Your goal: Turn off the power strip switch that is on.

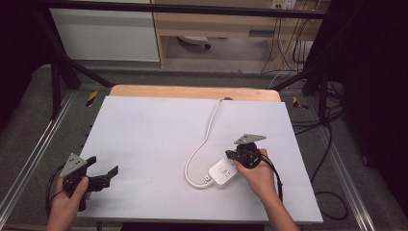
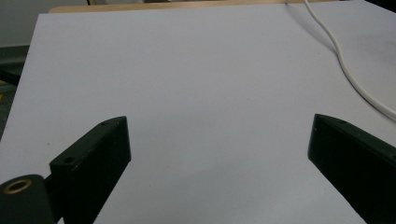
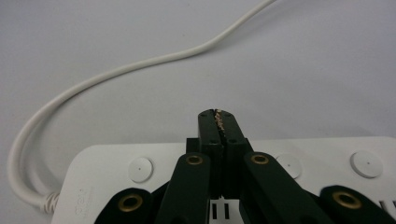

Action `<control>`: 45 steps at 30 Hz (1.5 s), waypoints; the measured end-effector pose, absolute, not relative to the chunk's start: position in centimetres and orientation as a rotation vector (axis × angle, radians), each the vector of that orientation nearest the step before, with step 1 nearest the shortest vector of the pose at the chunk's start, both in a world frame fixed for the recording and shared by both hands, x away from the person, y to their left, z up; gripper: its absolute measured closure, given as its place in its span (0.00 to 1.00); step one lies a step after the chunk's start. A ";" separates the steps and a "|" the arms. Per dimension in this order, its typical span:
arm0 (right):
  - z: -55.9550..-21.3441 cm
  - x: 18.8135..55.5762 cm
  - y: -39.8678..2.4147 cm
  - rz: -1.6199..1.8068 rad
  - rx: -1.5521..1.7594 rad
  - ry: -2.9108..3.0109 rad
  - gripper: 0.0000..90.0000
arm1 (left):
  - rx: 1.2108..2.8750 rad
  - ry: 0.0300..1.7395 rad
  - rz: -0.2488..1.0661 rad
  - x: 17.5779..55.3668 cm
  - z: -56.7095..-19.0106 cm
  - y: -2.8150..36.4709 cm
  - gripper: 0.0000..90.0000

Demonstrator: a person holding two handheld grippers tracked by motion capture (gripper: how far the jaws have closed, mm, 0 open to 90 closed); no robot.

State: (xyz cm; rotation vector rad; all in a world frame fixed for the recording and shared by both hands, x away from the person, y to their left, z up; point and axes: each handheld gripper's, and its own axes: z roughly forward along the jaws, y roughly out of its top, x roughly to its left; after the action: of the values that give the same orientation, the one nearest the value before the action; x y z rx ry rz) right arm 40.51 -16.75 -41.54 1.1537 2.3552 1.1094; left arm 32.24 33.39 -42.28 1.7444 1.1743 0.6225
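Pressing works best here with the right gripper (image 1: 239, 156), its jaws together over the white power strip (image 1: 222, 173) at lower right of the high view, bearing straight down, while the left gripper (image 1: 102, 175) is waiting at lower left, jaws apart, above the white table sheet (image 1: 154, 134), dark framing and cables surrounding.

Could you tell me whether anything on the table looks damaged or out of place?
Nothing stands out: the white power strip lies flat, its cable curving loosely to the table's far edge, undamaged.
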 end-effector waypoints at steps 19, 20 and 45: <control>-40.8 40.5 -17.3 1.242 1.175 2.224 0.90 | 1.750 1.173 0.624 32.3 -42.3 33.4 0.06; -40.8 40.5 -17.4 1.248 1.176 2.219 0.88 | 1.749 1.173 0.624 32.3 -42.3 33.4 0.06; -40.0 40.4 -17.7 1.307 1.175 2.181 0.71 | 1.746 1.179 0.619 32.3 -42.3 33.4 0.06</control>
State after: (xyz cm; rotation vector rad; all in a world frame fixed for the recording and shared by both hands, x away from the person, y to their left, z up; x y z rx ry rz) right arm 40.40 -17.69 -40.02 1.1755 2.1807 1.3066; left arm 32.27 33.39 -42.34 1.7462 1.1789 0.6189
